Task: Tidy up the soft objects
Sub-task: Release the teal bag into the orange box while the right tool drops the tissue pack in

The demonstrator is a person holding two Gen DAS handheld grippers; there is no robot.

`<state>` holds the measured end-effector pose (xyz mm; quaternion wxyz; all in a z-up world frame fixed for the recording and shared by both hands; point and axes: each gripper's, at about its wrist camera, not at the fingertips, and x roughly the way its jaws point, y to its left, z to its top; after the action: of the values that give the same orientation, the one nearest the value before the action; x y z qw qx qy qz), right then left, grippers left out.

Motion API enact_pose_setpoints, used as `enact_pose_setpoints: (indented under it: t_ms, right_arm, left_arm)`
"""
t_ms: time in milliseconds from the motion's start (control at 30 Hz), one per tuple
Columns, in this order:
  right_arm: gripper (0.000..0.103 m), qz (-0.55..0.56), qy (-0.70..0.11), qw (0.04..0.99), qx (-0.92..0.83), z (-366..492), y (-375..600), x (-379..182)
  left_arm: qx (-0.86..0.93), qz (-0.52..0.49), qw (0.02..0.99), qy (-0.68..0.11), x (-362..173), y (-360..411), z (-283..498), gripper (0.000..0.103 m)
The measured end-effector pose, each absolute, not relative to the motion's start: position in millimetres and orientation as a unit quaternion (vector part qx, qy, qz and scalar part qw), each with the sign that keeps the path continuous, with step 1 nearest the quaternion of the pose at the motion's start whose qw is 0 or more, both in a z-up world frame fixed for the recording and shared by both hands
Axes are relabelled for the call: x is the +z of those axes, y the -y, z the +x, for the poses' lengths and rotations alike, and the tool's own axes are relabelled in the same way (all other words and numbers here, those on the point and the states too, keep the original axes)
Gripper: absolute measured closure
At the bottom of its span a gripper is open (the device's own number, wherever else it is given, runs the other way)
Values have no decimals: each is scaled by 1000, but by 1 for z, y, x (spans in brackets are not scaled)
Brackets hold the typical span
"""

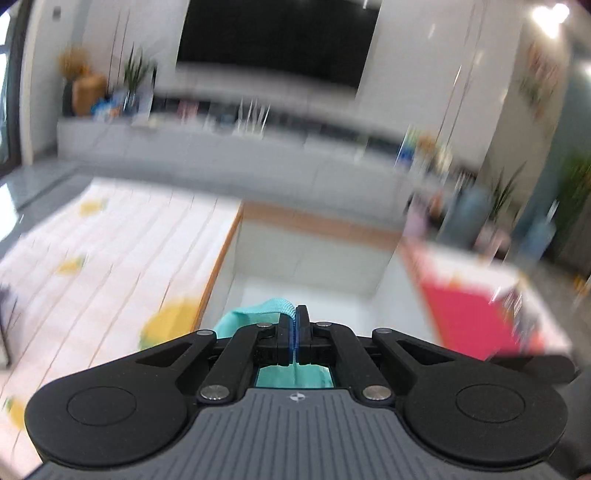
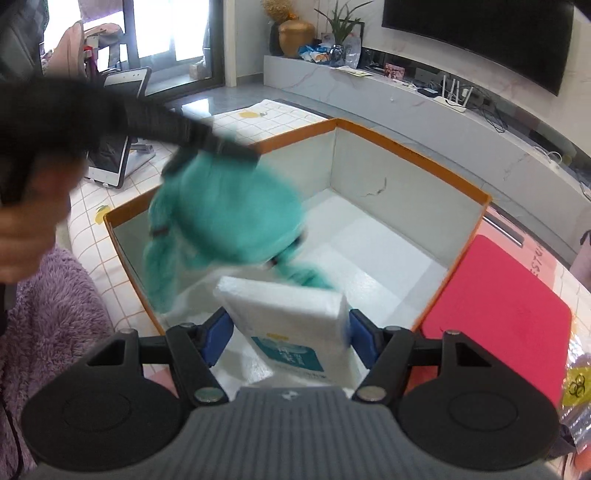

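A teal plush toy [image 2: 225,214] hangs above the open white box with an orange rim [image 2: 413,147], its fuzzy limbs dangling toward the near left corner of the box's interior; it is blurred, so its exact shape is hard to read. The left claw [image 1: 296,325] is pinched tight on a teal ribbon loop [image 1: 266,308] of the toy, the two black fingers pressed together with only the fabric between them, and more teal cloth shows under the claw body. In the right wrist view that same claw comes in from the upper left as a dark smear, with a person's hand [image 2: 26,218] gripping its handle. Just below the toy, the right claw [image 2: 288,336] grips a white pack of tissues with a blue label [image 2: 284,317]; its blue pads [image 2: 218,338] sit against both sides of the pack, which is tilted over the near edge of the box. The box floor is bare white. The box rests on a white cloth with a grid pattern and yellow lemon prints [image 2: 92,199]. A red flat mat [image 2: 506,306] lies just beside the box on its right, and a purple fluffy blanket [image 2: 55,314] lies to its left. A tablet on a stand [image 2: 114,155] stands beyond the box at left. Farther off runs a long grey cabinet [image 2: 406,103] under a dark television [image 2: 491,33], with a golden vase [image 2: 295,37] and a potted plant [image 2: 343,22] at its end.
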<state>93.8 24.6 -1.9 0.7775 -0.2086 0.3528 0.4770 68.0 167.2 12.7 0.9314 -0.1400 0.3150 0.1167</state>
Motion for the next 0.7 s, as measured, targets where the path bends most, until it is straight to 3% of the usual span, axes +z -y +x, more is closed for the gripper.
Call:
enact_pose_setpoints:
  t_ms: [233, 367, 433, 500, 567, 667, 700]
  right_arm:
    - [38, -207, -348, 777, 482, 87, -22, -3]
    - [38, -204, -349, 776, 484, 90, -20, -2]
    - [38, -202, -350, 774, 486, 91, -20, -2]
    - [38, -202, -351, 774, 487, 92, -20, -2]
    - [38, -202, -351, 775, 485, 92, -20, -2]
    - [39, -201, -350, 777, 484, 91, -20, -2]
    - [39, -201, -350, 777, 483, 91, -19, -2]
  left_arm:
    - [145, -119, 887, -422, -10, -164, 77, 102]
    - [163, -123, 865, -458, -14, -170, 79, 95]
    - [156, -120, 856, -478, -18, -168, 81, 87]
    - [136, -101, 860, -480, -17, -158, 84, 62]
    - [130, -83, 870, -469, -12, -148, 83, 54]
    - [129, -73, 887, -438, -4, -143, 80, 25]
    - [126, -75, 892, -428, -2, -143, 77, 24]
